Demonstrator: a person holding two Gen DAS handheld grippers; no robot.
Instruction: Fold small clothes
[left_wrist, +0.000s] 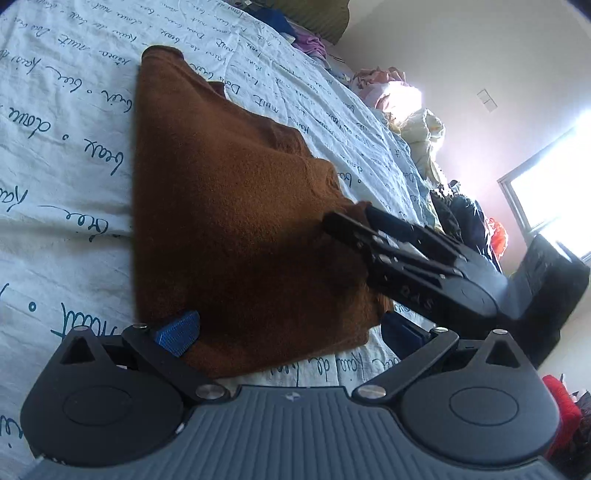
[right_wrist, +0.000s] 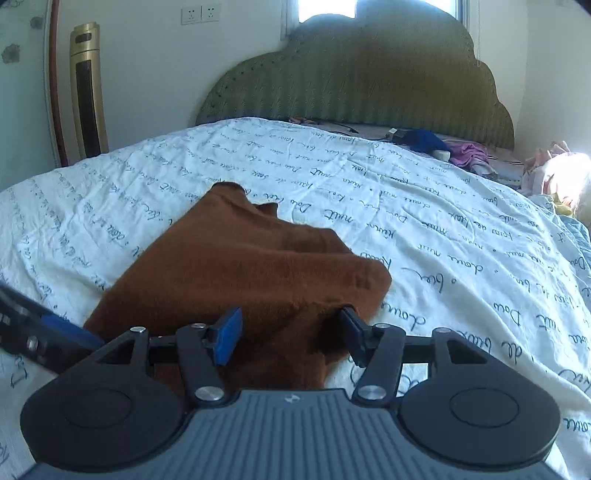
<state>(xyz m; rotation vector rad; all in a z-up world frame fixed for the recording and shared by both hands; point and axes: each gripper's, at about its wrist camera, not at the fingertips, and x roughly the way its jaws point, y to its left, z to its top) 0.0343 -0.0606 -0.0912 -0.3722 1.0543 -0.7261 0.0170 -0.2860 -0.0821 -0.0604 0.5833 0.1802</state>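
A brown knitted garment (left_wrist: 229, 206) lies folded on the white bedsheet (left_wrist: 66, 155) printed with script. In the left wrist view its near hem sits between the wide-apart blue pads (left_wrist: 177, 332) of my left gripper (left_wrist: 288, 332), which is open. My right gripper (left_wrist: 349, 218) reaches in from the right onto the garment's right edge. In the right wrist view the brown garment (right_wrist: 236, 266) bunches between the right gripper's (right_wrist: 291, 336) blue pads (right_wrist: 229, 336), which stand apart without pinching it. One finger of the left gripper (right_wrist: 55, 328) shows at the lower left there.
A green padded headboard (right_wrist: 354, 74) stands at the far end of the bed. Blue and pink clothes (right_wrist: 443, 147) lie beneath it. More piled laundry (left_wrist: 406, 107) lines the bed's right side. A gold tower fan (right_wrist: 86, 88) stands by the left wall.
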